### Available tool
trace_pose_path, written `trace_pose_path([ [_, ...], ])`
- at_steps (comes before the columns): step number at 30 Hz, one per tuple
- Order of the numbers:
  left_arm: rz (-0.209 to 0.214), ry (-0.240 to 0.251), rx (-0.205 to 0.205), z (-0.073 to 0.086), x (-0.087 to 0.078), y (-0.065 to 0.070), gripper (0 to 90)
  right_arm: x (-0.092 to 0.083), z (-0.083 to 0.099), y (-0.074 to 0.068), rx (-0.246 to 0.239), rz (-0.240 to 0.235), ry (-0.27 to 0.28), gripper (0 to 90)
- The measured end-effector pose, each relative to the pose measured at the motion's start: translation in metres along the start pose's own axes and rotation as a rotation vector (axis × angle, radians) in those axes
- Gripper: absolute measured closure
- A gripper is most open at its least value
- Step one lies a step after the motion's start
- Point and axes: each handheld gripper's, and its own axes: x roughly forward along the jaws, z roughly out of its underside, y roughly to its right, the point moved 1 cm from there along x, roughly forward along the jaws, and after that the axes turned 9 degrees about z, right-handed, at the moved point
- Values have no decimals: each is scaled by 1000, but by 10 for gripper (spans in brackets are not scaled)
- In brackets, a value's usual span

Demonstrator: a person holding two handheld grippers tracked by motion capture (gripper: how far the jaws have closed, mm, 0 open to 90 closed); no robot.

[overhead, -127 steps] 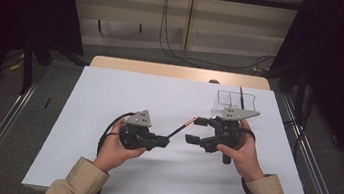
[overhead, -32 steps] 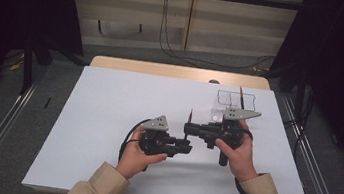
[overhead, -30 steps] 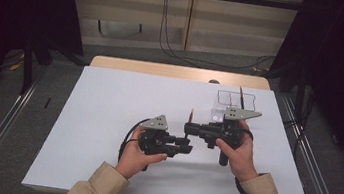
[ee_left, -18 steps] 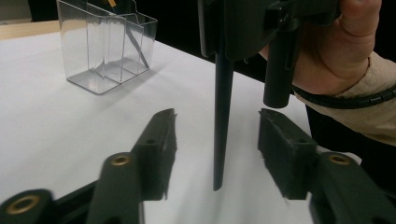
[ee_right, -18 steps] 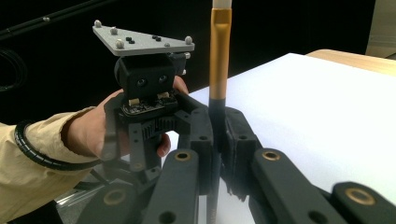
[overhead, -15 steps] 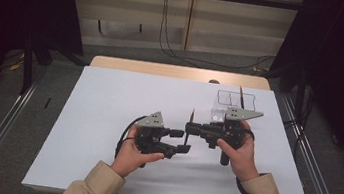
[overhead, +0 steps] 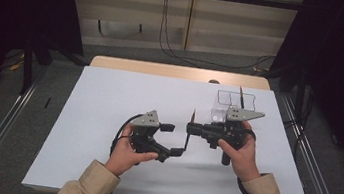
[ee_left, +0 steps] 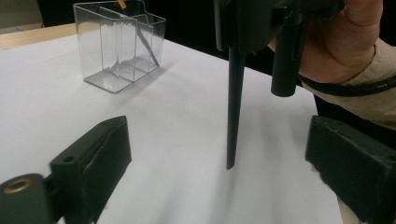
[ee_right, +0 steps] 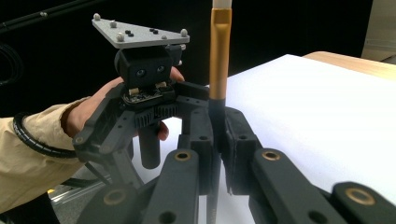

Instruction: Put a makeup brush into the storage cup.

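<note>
Right claw [overhead: 191, 128] clamped on a makeup brush [ee_right: 218, 60], held upright above the white surface [overhead: 110, 94]. Left claw [overhead: 174, 138] just opening, spread wide around the black handle without touching. Clear organizer [ee_left: 119, 44] standing beyond.

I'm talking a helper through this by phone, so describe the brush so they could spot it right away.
Start at the white table and find the clear divided holder near its far right corner. Just in front of it, the right tool is shut on the brush, which stands upright. Unlike the dark stick leaning in the holder, it has a black handle, a gold metal band and a pale tip.
</note>
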Motion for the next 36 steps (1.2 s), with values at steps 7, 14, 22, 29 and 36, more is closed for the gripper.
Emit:
trace_pose_path([
  [7,-4,-21,35,0,-12,-2,0,-2,1,1,-5,4,-3,835],
  [14,-33,-26,42,2,-24,-3,0,-2,0,0,-12,3,-1,835],
  [22,-53,-20,53,3,-38,-3,0,-3,0,0,-10,9,3,835],
  [29,-77,-12,52,6,-53,-3,0,-4,0,1,-16,11,8,835],
  [36,-99,10,51,8,-70,-1,0,-4,0,0,-19,6,7,835],
])
